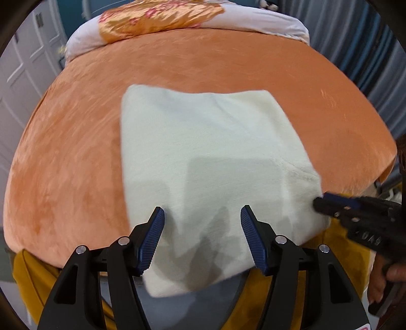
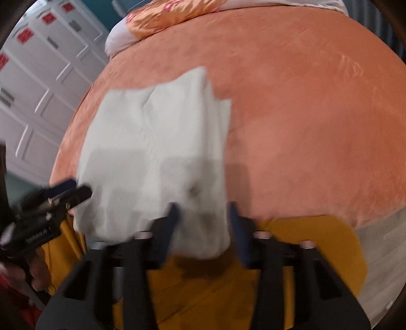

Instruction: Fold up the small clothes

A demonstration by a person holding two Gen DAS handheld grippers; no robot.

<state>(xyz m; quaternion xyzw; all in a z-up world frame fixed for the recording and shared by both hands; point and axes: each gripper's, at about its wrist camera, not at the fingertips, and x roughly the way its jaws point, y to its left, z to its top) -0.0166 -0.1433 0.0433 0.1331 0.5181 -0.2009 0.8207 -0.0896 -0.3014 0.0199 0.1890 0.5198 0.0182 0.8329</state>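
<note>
White panelled doors (image 2: 38,83) flank my bed's orange cover (image 1: 76,157), pillow (image 1: 157,17) at its head. Cream garment (image 1: 208,162) lies folded near the foot edge; both tongs, left (image 1: 203,238) and right (image 2: 203,228), gape over it.

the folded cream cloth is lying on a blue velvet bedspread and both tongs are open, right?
Not quite: the folded cream cloth lies on an orange velvet bedspread, not blue, as the left wrist view shows. The left tongs and right tongs are open.
</note>
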